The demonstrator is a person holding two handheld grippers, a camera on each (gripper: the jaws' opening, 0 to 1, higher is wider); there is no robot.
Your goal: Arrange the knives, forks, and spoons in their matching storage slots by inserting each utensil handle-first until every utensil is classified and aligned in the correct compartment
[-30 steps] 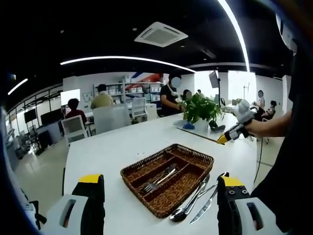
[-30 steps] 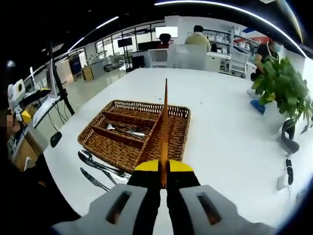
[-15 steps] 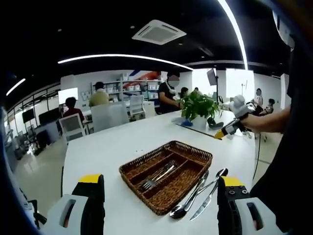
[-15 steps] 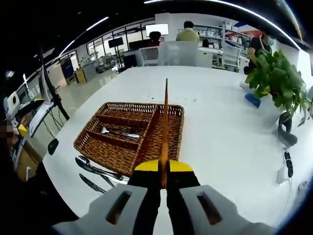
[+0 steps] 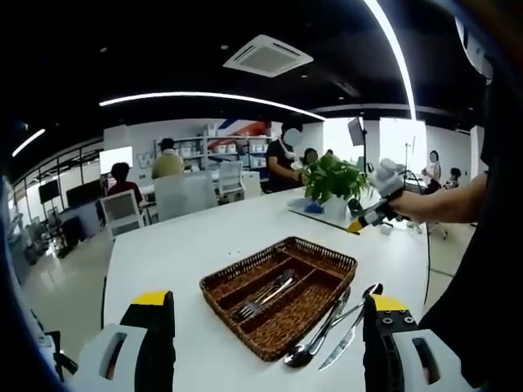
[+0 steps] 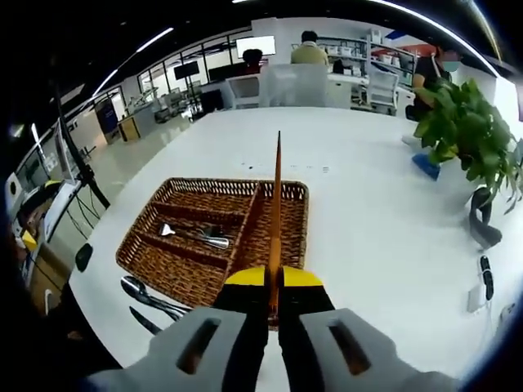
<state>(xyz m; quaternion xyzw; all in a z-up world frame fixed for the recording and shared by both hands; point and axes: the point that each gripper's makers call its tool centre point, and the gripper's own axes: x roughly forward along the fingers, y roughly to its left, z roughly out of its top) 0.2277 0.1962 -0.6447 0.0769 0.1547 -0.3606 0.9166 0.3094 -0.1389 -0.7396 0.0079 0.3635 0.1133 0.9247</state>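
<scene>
Jaws: our left gripper [image 5: 260, 347] gapes empty, our right gripper [image 6: 274, 298] is pressed closed. Forks [image 5: 263, 296] lie inside the basket [image 5: 323, 251]; next we'd grasp a spoon [image 5: 319, 339] just beside it.

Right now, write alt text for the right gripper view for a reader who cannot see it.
The right gripper, jaws shut, hovers above a white table over a compartmented wicker tray with forks in one slot. A spoon and knife lie on the table beside the tray; a potted plant stands at the right.
</scene>
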